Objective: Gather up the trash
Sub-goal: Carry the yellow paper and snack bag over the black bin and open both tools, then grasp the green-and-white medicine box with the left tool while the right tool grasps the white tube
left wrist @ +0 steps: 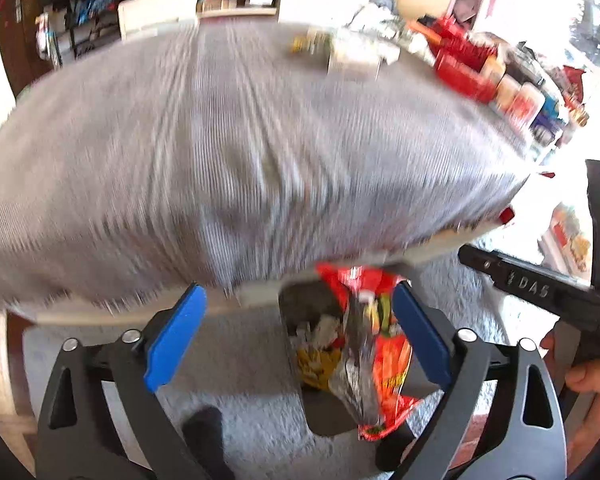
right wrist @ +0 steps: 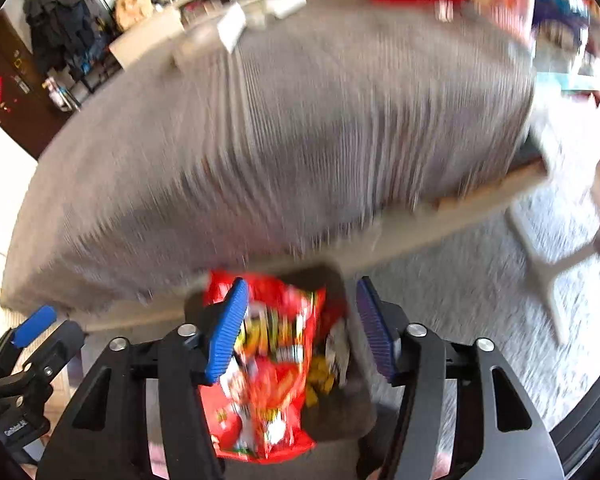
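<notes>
Snack bag (right wrist: pixel 268 364) hangs over bin (right wrist: pixel 352 408) between both spread, empty tools (left wrist: pixel 296 344) (right wrist: pixel 300 332).

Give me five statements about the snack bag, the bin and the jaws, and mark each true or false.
1. The red snack bag hangs over the bin. True.
2. The bin is empty. False: crumpled wrappers lie inside.
3. The left gripper has its jaws clamped on the bag. False: they stand wide apart.
4. The bin sits on pale carpet beside the grey-covered table. True.
5. The right gripper has blue pads. True.
</notes>
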Motion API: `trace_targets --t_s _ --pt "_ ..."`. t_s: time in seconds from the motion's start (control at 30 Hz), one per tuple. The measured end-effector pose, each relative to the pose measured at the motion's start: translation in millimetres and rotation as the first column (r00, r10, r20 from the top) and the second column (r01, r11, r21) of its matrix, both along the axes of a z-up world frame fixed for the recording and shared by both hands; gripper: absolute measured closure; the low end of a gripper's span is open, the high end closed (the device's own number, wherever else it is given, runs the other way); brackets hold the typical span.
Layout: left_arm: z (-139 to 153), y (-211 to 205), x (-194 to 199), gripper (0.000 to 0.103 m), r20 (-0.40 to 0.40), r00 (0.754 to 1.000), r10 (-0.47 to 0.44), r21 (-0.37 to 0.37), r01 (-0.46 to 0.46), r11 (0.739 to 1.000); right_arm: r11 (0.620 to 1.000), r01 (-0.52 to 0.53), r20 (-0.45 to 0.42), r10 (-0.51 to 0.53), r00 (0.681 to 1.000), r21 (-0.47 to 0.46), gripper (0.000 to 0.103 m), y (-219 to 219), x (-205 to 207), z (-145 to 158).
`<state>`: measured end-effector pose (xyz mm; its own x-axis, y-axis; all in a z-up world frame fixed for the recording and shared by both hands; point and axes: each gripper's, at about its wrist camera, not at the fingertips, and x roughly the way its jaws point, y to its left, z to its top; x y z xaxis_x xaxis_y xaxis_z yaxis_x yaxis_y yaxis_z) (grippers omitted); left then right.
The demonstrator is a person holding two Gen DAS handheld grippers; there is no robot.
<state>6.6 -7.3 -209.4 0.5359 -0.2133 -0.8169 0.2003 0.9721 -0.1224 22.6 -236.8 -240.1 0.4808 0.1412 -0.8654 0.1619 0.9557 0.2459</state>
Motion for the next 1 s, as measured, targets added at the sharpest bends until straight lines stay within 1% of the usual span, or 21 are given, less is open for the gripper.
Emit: trace_targets --t_s 0.03,0.1,0.13,0.2,0.23,0.3,0.4,0.5,0.63,0.67,0.83,0.9,1.0 --pt "12 0 7 0.009 0.015 1.000 -0.008 0.002 0.008 1.000 1.000 -0.001 0.026 0.002 1.000 -0.018 0.044 -3 8 16" --pt "30 -2 20 0.008 0.039 0.999 -0.019 0.018 0.018 1.000 0.999 0.000 0.055 0.002 0.999 -0.036 0.038 -6 20 34" --pt "39 -1 27 0.008 0.051 0.998 -0.025 0.024 0.024 0.999 0.998 -0.002 0.075 0.007 0.997 -0.055 0.037 -9 31 49" --pt "53 0 43 0.008 0.065 0.997 -0.029 0.024 0.028 0.999 0.996 -0.005 0.104 0.015 0.995 -0.094 0.035 -12 47 67" --pt "58 2 52 0.008 0.066 0.997 -0.028 0.015 0.027 1.000 0.994 -0.004 0.123 0.018 0.992 -0.113 0.034 -13 58 79" --pt "68 2 76 0.008 0.072 0.997 -0.022 -0.001 0.022 1.000 0.993 0.001 0.150 0.017 0.988 -0.119 0.032 -17 79 95" --pt "75 -8 108 0.008 0.096 0.995 -0.022 0.017 0.021 1.000 0.992 0.010 0.176 0.012 0.984 -0.127 0.031 -21 112 110" --pt "74 -18 139 0.008 0.093 0.995 -0.022 0.011 0.021 1.000 0.993 0.022 0.184 0.000 0.983 -0.116 0.029 -24 146 117" --pt "68 -35 182 0.008 0.082 0.996 -0.022 0.007 0.021 1.000 0.993 0.033 0.177 -0.012 0.984 -0.118 0.029 -31 189 117" --pt "66 -40 190 0.008 0.080 0.996 -0.025 0.010 0.024 1.000 0.992 0.031 0.173 -0.010 0.985 -0.119 0.029 -33 204 115" --pt "53 -71 235 0.008 0.071 0.997 -0.032 0.018 0.030 0.999 0.995 0.029 0.152 -0.015 0.988 -0.092 0.029 -39 251 102" --pt "47 -82 248 0.008 0.066 0.997 -0.035 0.024 0.033 0.999 0.995 0.025 0.149 -0.011 0.989 -0.093 0.029 -39 262 99" --pt "35 -95 268 0.008 0.053 0.998 -0.029 0.013 0.029 1.000 0.996 0.021 0.143 -0.008 0.990 -0.087 0.029 -42 280 92"
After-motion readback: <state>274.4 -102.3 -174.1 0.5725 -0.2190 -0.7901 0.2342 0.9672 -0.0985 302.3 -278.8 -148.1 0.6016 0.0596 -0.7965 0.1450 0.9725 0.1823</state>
